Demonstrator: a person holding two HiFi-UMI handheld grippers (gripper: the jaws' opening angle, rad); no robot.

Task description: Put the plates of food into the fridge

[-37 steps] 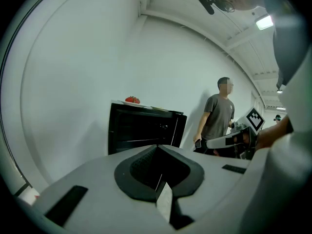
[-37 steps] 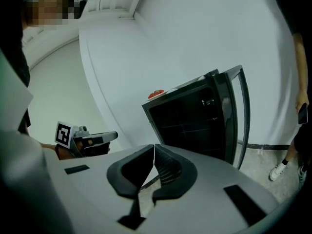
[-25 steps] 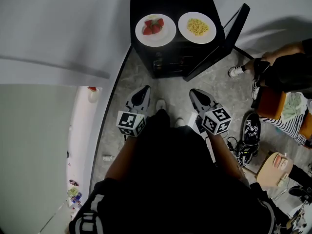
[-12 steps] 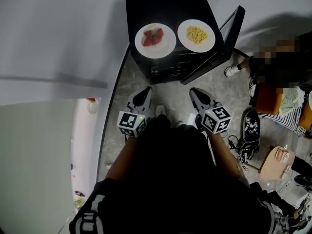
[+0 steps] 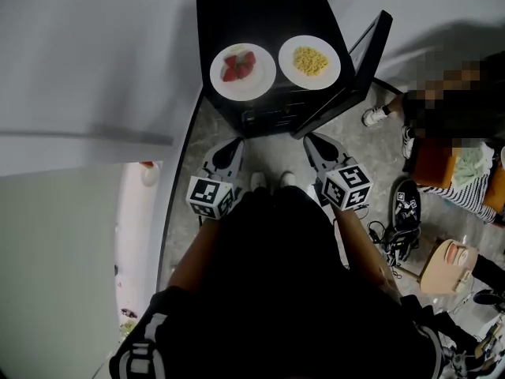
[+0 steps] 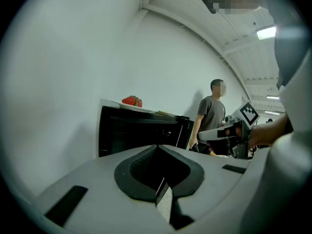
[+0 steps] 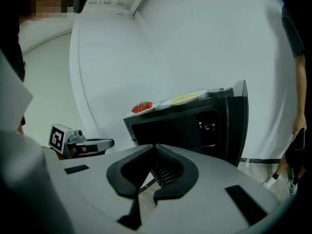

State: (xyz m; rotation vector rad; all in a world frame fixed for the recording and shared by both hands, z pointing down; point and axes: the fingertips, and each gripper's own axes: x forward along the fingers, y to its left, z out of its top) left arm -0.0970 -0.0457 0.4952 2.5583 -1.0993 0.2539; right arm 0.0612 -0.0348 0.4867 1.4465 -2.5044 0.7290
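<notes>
- Both plates sit on top of the fridge (image 5: 268,10), not yet inside; the strawberry plate (image 5: 252,90) on the left, the yellow-food plate (image 5: 309,84) just beside it on the right
- The door (image 5: 357,65) hangs open at the right, so the way in looks ready
- Left gripper (image 5: 234,144) is clenched on nothing, short of the fridge, over the floor (image 5: 272,152); right gripper (image 5: 311,139) the same, jaws pressed together and empty
- Nothing is being carried; my read is this is the approach, with the jaws to spread before any pick
- Here's the worry: a plate taken by its thin rim between narrow pads could tip, and those strawberries would roll straight off
- The plates lie so near each other that lifting one carelessly could nudge its neighbour toward the edge
- The open door stands right by the right gripper's path; a swing wide could clip it or push it closed
- The cavity sits below the top, so each plate must come down and in level; a tilt on the way spills food
- A bystander (image 5: 454,113) is close on the right; a wide step back could bump them
</notes>
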